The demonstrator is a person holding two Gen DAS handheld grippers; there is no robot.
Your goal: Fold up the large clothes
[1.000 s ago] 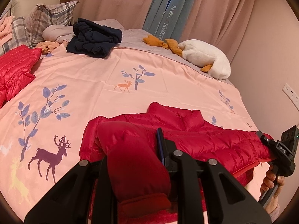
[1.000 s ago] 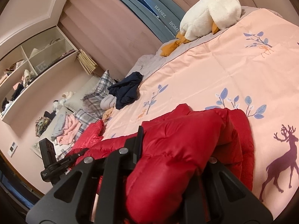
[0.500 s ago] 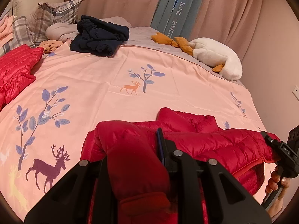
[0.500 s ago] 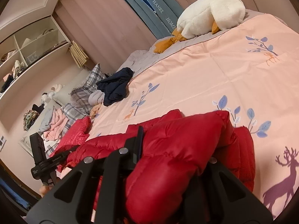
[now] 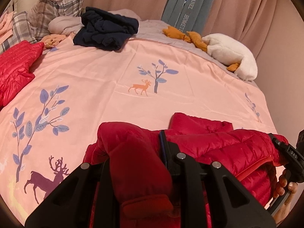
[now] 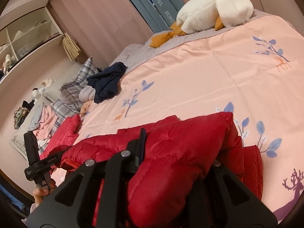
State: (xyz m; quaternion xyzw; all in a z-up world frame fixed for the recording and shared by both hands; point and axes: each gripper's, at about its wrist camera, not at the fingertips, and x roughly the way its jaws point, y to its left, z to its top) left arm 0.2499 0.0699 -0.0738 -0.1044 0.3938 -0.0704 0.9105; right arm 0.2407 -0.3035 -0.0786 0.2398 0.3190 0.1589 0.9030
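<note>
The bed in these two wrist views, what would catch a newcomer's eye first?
First, the bright red puffer jacket bunched at the near edge of the bed, with the left claw and right claw each shut on a fold of it. Next, the pink deer-print bedspread under it. Then the white plush goose at the far edge by the curtains.

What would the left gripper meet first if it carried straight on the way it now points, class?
Probably the bedspread. The left gripper, shut on the red jacket, aims down across the bed; beyond the jacket, only bare pink cover near the orange deer print shows, though depth is unclear.
</note>
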